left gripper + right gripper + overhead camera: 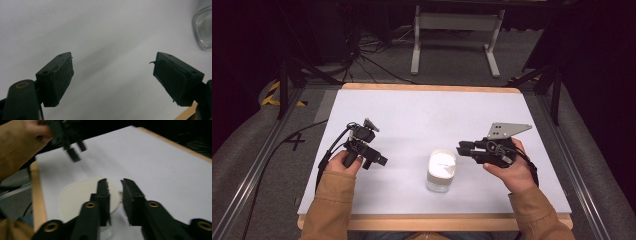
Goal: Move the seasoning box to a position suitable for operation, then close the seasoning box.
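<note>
- Standing near the middle of the white bench [422, 115], toward its front edge, was a clear jar [441, 171] with a white lid [85, 195], upright and held by nothing.
- The right tongs [460, 149] hovered just beside the jar's right side in the high view, pointing toward it; their own camera looked past both pads at the lid lying below and beyond them.
- Those jaws stood a narrow way apart with only air between the pads [131, 200]; the frame was blurred, so whether a pad tip brushed the lid's edge I could not tell.
- The left tongs [381, 161] hung over bare bench well to the left of the jar, jaws spread wide and empty, with the glass wall of the jar showing at the upper right corner of the left gripper view.
</note>
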Tool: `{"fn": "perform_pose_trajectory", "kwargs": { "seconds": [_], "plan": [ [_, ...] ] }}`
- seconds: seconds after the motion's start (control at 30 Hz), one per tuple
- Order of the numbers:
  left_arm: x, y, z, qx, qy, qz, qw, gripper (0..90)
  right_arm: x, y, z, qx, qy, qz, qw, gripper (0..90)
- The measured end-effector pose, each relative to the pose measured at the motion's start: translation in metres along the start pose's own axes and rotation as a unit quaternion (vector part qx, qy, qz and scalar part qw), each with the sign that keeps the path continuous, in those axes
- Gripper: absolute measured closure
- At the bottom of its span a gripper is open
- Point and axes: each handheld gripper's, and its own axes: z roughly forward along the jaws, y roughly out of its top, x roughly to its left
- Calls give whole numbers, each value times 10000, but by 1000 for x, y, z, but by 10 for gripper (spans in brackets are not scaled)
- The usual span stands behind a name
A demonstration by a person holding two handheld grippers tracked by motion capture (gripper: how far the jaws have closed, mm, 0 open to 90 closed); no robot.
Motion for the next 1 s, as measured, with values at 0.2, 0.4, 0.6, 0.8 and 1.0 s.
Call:
{"fn": "perform_pose_trajectory", "kwargs": {
  "seconds": [0.2, 0.4, 0.6, 0.8, 1.0],
  "plan": [
    [-1, 2, 1, 7, 13, 7, 10000, 167, -22, -10, -6, -81, -428, 610, 9972, 611],
    [0, 3, 1, 20, -7, 34, 10000, 167, -44, -23, -14, -20, -826, 897, 9925, 591],
    [-2, 4, 2, 22, -50, 51, 10000, 167, -55, -31, -20, 22, -969, 1034, 9899, 584],
    [-1, 5, 1, -7, -51, 30, 10000, 167, -67, -40, -26, 191, -1220, 1047, 9868, 567],
    [1, 3, 0, -49, -53, -11, 10000, 167, -80, -50, -31, 292, -1390, 1147, 9832, 554]
  ]
}}
